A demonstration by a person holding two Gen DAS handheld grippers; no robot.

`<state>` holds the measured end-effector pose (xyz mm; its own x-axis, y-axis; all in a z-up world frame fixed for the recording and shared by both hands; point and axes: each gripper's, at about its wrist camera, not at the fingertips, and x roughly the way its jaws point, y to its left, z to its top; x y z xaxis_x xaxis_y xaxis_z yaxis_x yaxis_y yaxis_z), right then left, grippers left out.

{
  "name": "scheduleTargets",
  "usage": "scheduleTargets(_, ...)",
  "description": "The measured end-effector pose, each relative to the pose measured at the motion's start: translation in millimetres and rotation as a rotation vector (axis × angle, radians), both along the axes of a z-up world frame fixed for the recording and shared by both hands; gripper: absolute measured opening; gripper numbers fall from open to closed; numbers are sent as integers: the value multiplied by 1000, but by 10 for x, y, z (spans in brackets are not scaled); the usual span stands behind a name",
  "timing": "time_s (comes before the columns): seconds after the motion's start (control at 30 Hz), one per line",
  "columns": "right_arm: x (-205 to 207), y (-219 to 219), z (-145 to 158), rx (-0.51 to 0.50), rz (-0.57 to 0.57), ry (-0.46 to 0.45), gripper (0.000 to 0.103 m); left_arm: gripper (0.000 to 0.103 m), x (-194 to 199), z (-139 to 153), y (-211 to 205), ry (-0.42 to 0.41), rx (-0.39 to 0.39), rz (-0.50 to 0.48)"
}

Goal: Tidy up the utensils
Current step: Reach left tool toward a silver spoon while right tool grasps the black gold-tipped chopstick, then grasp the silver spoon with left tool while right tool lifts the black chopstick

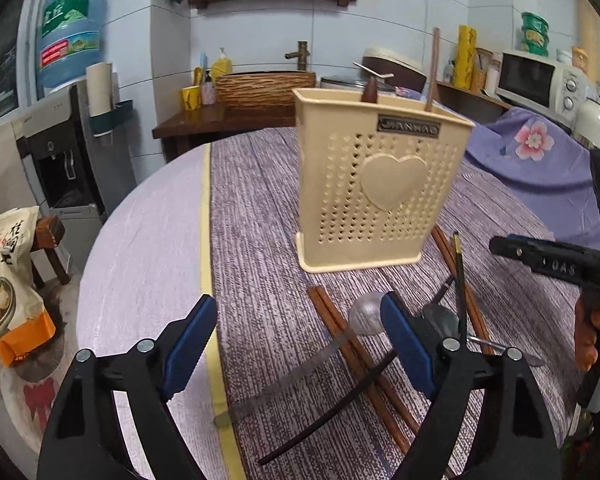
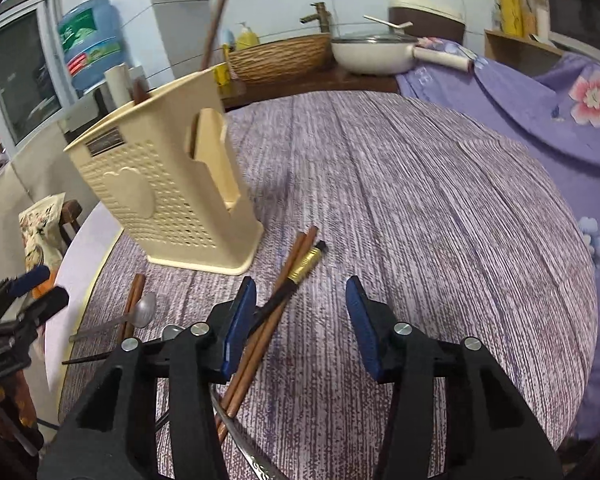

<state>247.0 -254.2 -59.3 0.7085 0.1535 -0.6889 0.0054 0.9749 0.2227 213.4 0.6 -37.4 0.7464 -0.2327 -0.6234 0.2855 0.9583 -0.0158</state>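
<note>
A cream perforated utensil holder with a heart on its front stands upright on the purple table; it also shows in the right wrist view. A brown chopstick and a dark handle stick out of it. In front of it lie brown chopsticks, a black gold-banded chopstick, a silver spoon and a darker spoon. My left gripper is open above the brown chopsticks and silver spoon. My right gripper is open over another brown chopstick pair.
A yellow strip marks the cloth's edge on the left. A water dispenser, a basket, a pan and a microwave stand behind the table. A floral purple cloth covers the right side.
</note>
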Motion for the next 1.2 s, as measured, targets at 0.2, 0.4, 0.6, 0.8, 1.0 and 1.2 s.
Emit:
scheduleTargets(0.2,188,-61,-90,79,-22,87,34,72,69,-84,-170,42,36,-105)
scheduleTargets(0.4,390,-85,-126,173,-51,150,28,70,207,-127,-236,59,58,-193)
scheduleTargets(0.6,552,27,-133,141,-82,182,25,70,270,-118,-314,68,60,-277)
scheduleTargets(0.8,639,135,-172,104,-111,198,24,69,306,-166,-462,68,98,-335)
scheduleTargets(1.0,668,156,-198,93,-118,210,23,59,323,-245,-593,71,152,-406)
scheduleTargets(1.2,687,164,-249,84,-123,221,17,51,406,-341,-634,97,184,-424)
